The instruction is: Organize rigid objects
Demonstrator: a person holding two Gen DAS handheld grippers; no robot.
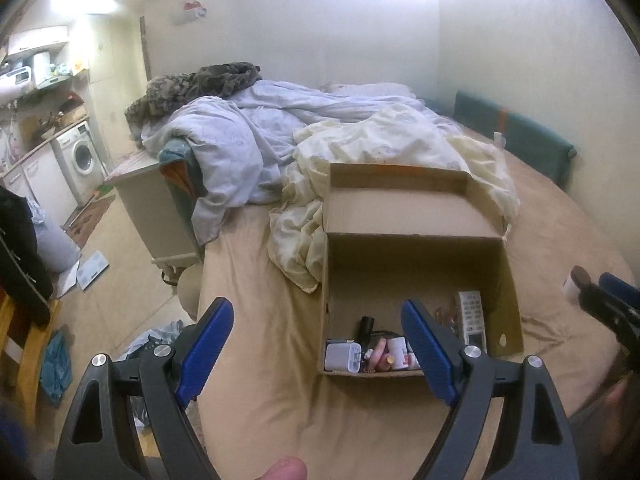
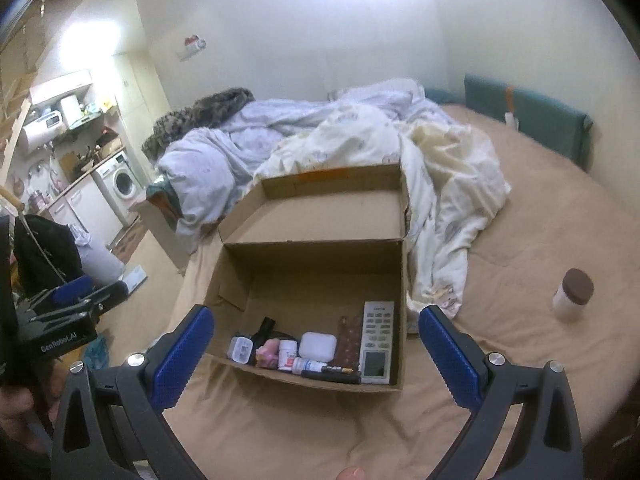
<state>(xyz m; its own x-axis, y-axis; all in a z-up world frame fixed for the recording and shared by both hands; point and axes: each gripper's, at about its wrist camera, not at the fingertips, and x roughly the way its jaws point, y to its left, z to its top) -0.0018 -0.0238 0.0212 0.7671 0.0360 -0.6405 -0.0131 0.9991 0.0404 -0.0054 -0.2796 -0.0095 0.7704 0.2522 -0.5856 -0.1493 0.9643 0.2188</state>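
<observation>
An open cardboard box (image 2: 320, 276) sits on the tan bed sheet with its lid flap up at the back. Along its near wall lie a grey remote (image 2: 378, 340), a white case (image 2: 317, 346), a brown blister pack (image 2: 349, 338), a pill bottle (image 2: 288, 354), a pink item (image 2: 267, 354) and a black pen (image 2: 332, 376). A white jar with a brown lid (image 2: 573, 294) stands on the sheet to the box's right. My right gripper (image 2: 316, 320) hovers open and empty before the box. My left gripper (image 1: 316, 312) is open and empty at the box's (image 1: 412, 264) left front corner.
Crumpled white and cream bedding (image 2: 440, 168) is heaped behind and right of the box. A green cushion (image 2: 532, 120) lines the wall. The bed's left edge drops to a cluttered floor (image 1: 120, 248) with a washing machine (image 1: 82, 156) beyond.
</observation>
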